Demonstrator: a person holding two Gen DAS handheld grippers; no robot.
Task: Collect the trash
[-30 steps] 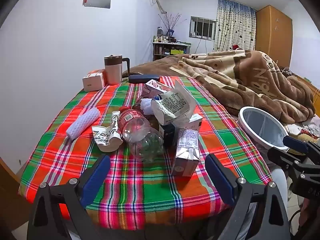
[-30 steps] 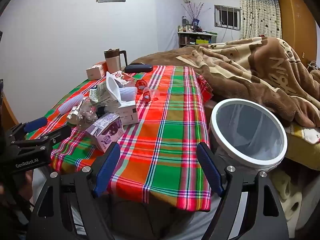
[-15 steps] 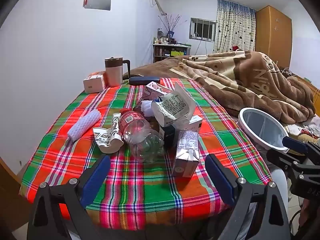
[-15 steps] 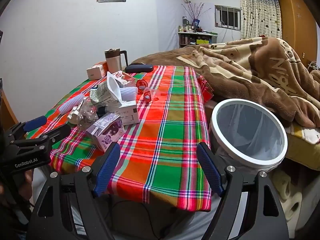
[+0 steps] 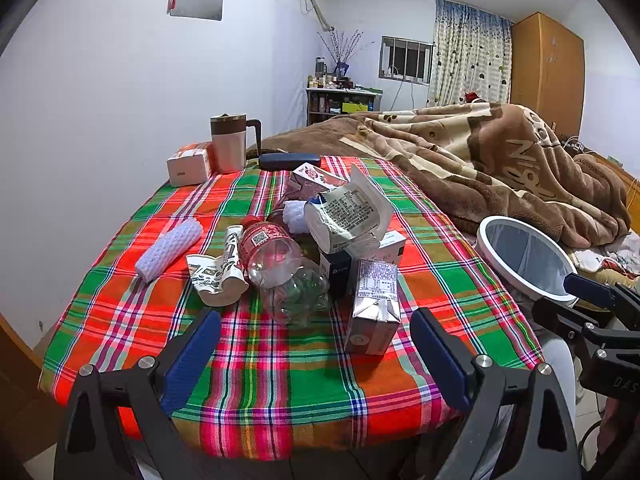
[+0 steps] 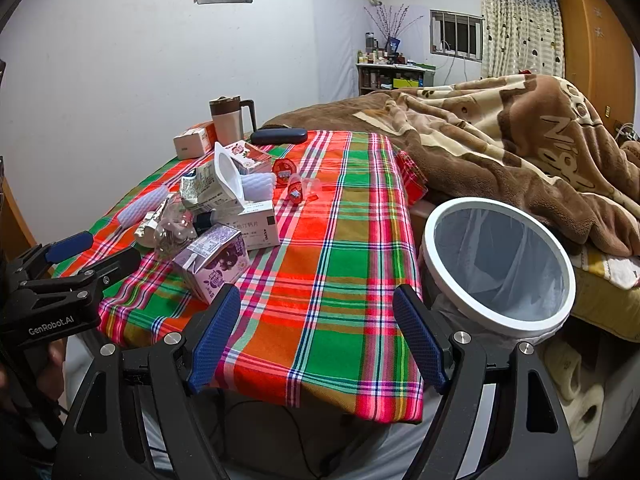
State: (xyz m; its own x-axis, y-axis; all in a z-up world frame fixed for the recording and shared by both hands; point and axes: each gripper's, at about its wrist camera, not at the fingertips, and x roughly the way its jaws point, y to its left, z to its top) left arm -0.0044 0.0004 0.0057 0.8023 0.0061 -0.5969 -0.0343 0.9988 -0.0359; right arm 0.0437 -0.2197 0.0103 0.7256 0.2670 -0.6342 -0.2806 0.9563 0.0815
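Trash lies heaped mid-table on the red-and-green plaid tablecloth [image 5: 280, 360]: a crushed clear plastic bottle with a red label [image 5: 284, 264], a small purple-and-white drink carton [image 5: 374, 308] near the front edge, and a torn white carton [image 5: 346, 214] printed with small text I can't read. A white-rimmed round bin lined with a clear bag [image 6: 498, 270] stands just off the table's right edge. Both the left gripper [image 5: 314, 344] and right gripper [image 6: 316, 330] hover spread wide, holding nothing. "GenRobot.AI" is printed on the left one's body.

Bottle [image 5: 280, 264] between cup [image 5: 216, 280] and carton [image 5: 376, 304] on table [image 5: 280, 384]; bin [image 5: 524, 256] right of table.
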